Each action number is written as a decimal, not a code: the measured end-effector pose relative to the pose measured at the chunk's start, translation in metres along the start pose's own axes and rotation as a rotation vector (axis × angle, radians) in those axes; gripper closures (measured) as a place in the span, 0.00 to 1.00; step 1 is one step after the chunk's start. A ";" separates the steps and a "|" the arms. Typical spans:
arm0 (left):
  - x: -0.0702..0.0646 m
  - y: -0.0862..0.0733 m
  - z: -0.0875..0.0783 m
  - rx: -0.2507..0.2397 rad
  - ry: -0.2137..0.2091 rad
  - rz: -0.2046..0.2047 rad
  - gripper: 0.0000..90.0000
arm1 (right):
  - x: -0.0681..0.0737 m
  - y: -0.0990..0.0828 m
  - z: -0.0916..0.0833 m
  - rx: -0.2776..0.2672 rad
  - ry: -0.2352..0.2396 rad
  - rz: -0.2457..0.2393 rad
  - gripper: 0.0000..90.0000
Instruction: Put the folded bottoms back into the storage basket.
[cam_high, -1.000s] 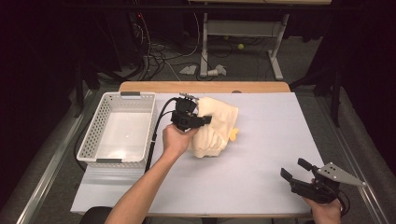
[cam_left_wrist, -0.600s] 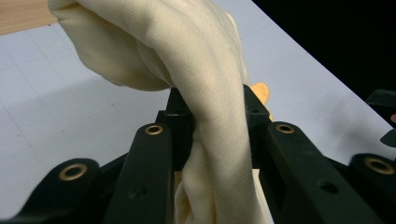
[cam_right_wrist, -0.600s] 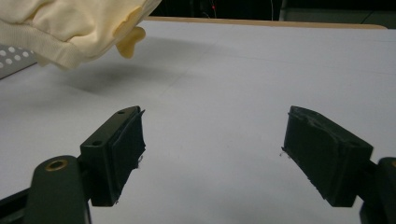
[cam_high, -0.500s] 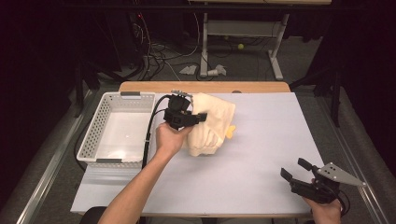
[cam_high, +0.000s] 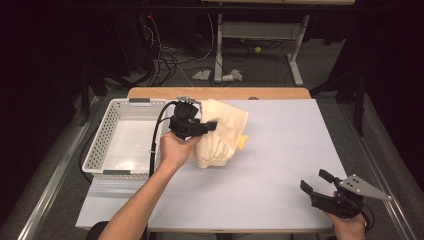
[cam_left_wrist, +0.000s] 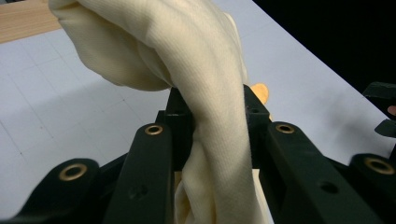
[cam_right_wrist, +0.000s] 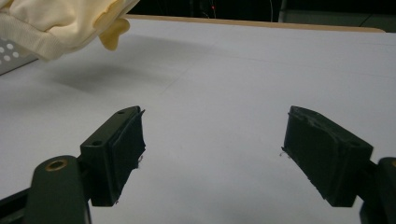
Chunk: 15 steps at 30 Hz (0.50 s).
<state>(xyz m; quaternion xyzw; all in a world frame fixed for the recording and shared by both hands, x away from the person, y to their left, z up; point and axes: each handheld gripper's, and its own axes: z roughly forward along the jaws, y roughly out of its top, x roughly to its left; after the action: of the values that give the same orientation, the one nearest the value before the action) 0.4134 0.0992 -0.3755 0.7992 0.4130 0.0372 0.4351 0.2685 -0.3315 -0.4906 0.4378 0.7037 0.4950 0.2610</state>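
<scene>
High view: the left tool (cam_high: 212, 125) grips a cream knitted cloth garment (cam_high: 222, 135), lifted beside the white perforated plastic basket (cam_high: 100, 145), likely bound for it. The right tool (cam_high: 316, 182) waits near the pale surface's (cam_high: 290, 145) front edge.

Left gripper view: the jaws pinch a bunched fold of the garment (cam_left_wrist: 205, 93), so it hangs.

Right gripper view: the jaws stand wide apart, empty; the garment (cam_right_wrist: 56, 23) hangs clear of the surface.

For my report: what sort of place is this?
Probably a lab or recording workspace, not a home: a table under a grey mat, cables on the floor, dark curtains around, and a white basket beside a cream cloth.
</scene>
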 end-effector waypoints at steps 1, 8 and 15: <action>0.000 0.000 -0.001 -0.004 -0.003 -0.002 0.78 | 0.000 0.000 0.000 0.000 0.000 0.000 0.23; 0.000 0.000 -0.009 -0.013 -0.011 -0.002 0.78 | 0.000 0.000 0.000 0.000 -0.003 0.002 0.23; 0.002 0.001 -0.022 -0.027 -0.011 -0.003 0.78 | 0.000 0.000 0.000 0.002 -0.002 0.000 0.23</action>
<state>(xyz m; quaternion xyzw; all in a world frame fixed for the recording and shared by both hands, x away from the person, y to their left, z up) 0.4058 0.1145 -0.3620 0.7927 0.4113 0.0376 0.4484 0.2687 -0.3317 -0.4907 0.4386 0.7038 0.4941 0.2612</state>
